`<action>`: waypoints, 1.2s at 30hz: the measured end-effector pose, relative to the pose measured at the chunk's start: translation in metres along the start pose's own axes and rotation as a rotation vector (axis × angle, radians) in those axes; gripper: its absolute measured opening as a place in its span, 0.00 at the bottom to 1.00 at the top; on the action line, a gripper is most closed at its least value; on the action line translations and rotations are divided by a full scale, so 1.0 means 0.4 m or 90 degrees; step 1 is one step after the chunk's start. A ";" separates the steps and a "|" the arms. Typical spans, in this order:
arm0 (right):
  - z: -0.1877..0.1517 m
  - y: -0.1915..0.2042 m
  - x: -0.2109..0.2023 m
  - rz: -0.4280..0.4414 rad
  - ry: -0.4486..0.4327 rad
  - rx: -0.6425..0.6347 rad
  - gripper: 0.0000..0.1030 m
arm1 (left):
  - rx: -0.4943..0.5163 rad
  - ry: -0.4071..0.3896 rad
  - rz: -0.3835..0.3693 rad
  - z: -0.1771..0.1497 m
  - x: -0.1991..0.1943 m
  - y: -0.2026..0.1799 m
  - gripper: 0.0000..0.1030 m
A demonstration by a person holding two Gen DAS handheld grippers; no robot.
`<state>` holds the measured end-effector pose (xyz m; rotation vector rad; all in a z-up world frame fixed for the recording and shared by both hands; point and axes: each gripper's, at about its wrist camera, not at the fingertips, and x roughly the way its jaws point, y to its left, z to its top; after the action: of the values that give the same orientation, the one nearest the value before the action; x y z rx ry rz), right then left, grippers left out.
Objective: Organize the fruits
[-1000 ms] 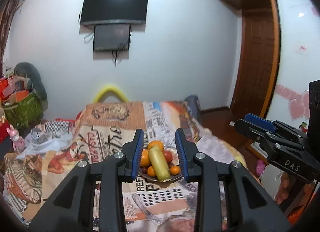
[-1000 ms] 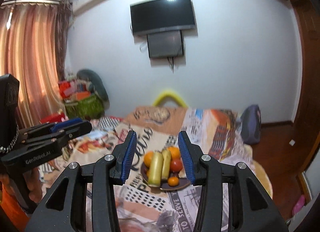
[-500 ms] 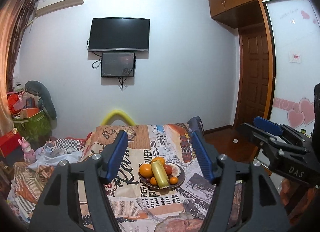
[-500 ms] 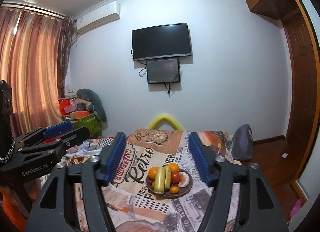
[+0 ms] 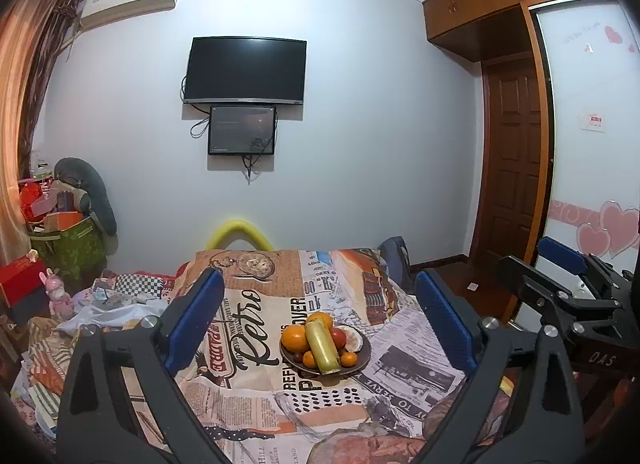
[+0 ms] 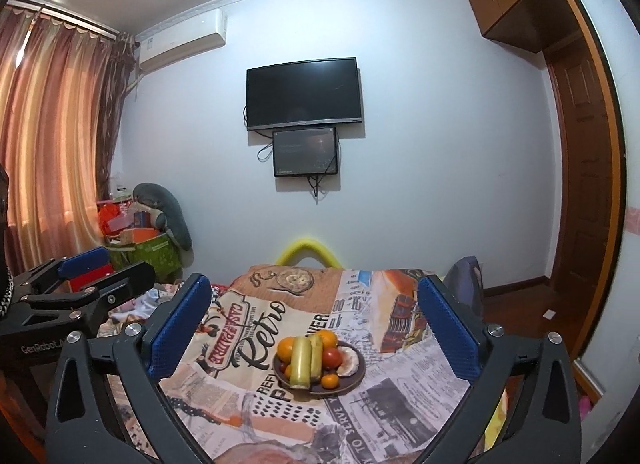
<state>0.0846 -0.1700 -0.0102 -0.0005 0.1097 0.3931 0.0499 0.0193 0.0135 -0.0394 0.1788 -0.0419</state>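
A dark round plate (image 5: 362, 360) of fruit sits on a table covered with a printed retro cloth (image 5: 248, 300). On it lie yellow-green bananas (image 5: 322, 346), oranges (image 5: 294, 338), a red tomato (image 5: 338, 336) and small tangerines (image 5: 349, 358). The plate also shows in the right wrist view (image 6: 358, 378), with bananas (image 6: 301, 362) and an orange (image 6: 286, 348). My left gripper (image 5: 318, 316) is open and empty, held back from the plate. My right gripper (image 6: 314, 318) is open and empty too, held back likewise. Each gripper shows at the side of the other's view.
A yellow chair back (image 5: 239, 232) stands behind the table. Clutter, bags and boxes (image 5: 60, 240) fill the left. A wooden door (image 5: 512, 167) and wardrobe are at the right. A TV (image 5: 246, 71) hangs on the far wall.
Both grippers have opened wide and tilted up and back, so the plate now looks smaller and farther off, with more wall and ceiling in view.
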 end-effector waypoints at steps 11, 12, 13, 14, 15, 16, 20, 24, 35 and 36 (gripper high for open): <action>-0.005 -0.001 -0.009 0.000 0.002 -0.002 1.00 | -0.004 0.000 0.000 -0.004 -0.003 0.006 1.00; -0.005 -0.001 -0.009 -0.001 0.003 -0.002 1.00 | -0.003 0.000 0.000 -0.003 -0.002 0.005 1.00; -0.005 -0.001 -0.010 -0.002 0.002 -0.003 1.00 | -0.002 0.000 0.000 -0.003 -0.003 0.005 1.00; -0.006 0.000 -0.010 -0.002 0.002 -0.003 1.00 | -0.001 0.000 -0.001 -0.004 -0.003 0.005 1.00; -0.007 0.001 -0.012 -0.002 0.002 -0.004 1.00 | -0.001 0.000 -0.001 -0.005 -0.003 0.005 1.00; -0.006 0.000 -0.013 -0.003 0.002 -0.003 1.00 | -0.001 0.000 -0.001 -0.005 -0.004 0.005 1.00; -0.006 0.001 -0.011 -0.002 0.002 -0.003 1.00 | 0.000 0.000 -0.001 -0.005 -0.004 0.004 1.00; -0.005 0.000 -0.013 -0.003 0.002 -0.003 1.00 | 0.002 0.000 -0.001 -0.005 -0.008 0.002 1.00; 0.005 0.007 -0.023 -0.004 -0.004 -0.003 1.00 | 0.002 -0.001 -0.002 -0.003 -0.008 0.000 1.00; 0.006 0.007 -0.025 -0.004 -0.005 -0.004 1.00 | 0.002 -0.002 -0.003 -0.003 -0.008 0.000 1.00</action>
<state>0.0746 -0.1710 -0.0067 -0.0050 0.1005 0.3866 0.0465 0.0193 0.0130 -0.0374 0.1763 -0.0471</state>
